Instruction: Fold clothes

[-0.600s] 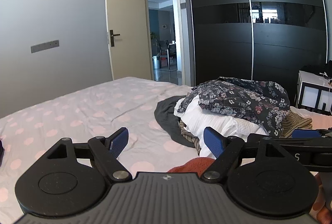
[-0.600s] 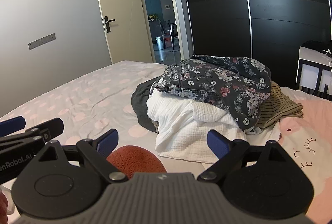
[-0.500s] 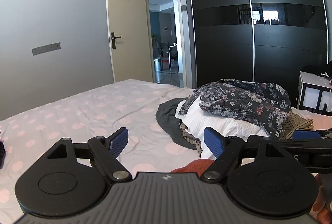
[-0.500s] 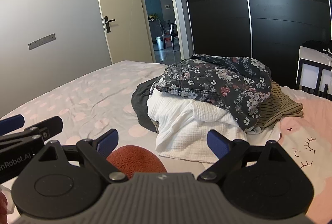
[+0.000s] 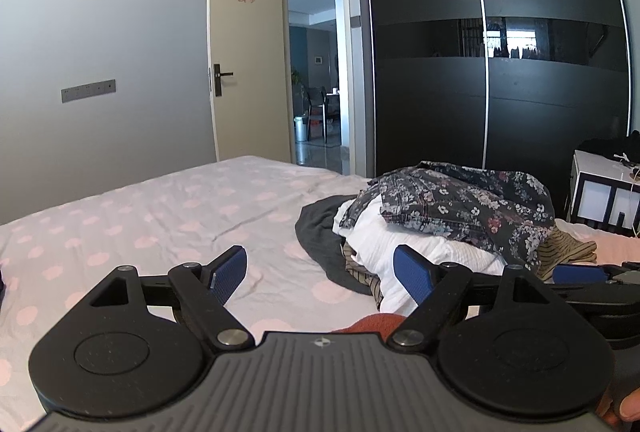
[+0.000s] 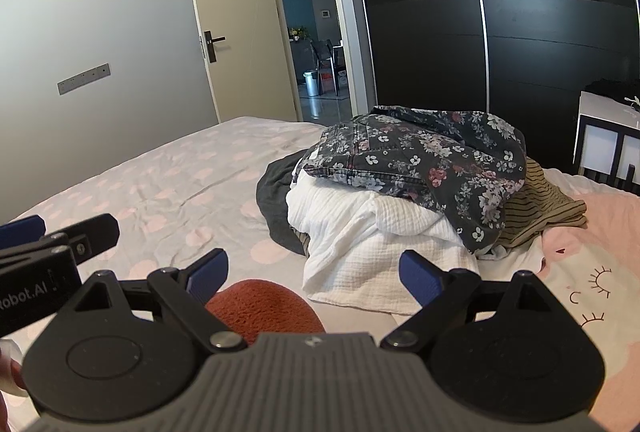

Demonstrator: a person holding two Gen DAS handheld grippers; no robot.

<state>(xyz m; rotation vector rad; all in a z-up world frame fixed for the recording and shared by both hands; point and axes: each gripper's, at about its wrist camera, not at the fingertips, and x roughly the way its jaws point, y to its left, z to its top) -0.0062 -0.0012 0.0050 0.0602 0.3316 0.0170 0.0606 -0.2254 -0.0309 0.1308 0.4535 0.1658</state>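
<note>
Both tools hang short of the pile of clothes [image 6: 400, 200], which sits on the bed [image 5: 168, 216] toward its right side, in front of the dark wardrobe [image 5: 500, 72]. The left gripper [image 5: 320, 274] has its fingers spread wide with nothing between them, and the right gripper [image 6: 314, 274] is spread the same way, also empty. No garment is lifted yet, so the step in hand looks like choosing and pulling the first piece from the heap.

The floral denim piece [image 6: 420, 156] lies on top, so it is the sensible one to take: pinch a firm edge such as the stitched waistband or hem, lift it clear before dragging it sideways, and carry it to the bare dotted sheet on the left, where there is room to spread it flat. Pulling low in the pile would likely drag everything along.

The denim looks stiff and heavy, with raised seams. Below it, a white garment [image 6: 360, 244] has a waffle-like, crinkled weave and soft, puffy folds. A striped olive knit [image 6: 540, 208] sticks out at the right, and a dark grey cloth [image 6: 276, 204] droops limply at the left. A rust-coloured fuzzy lump [image 6: 260, 306] sits just in front of the right tool; what it is I cannot tell.
</note>
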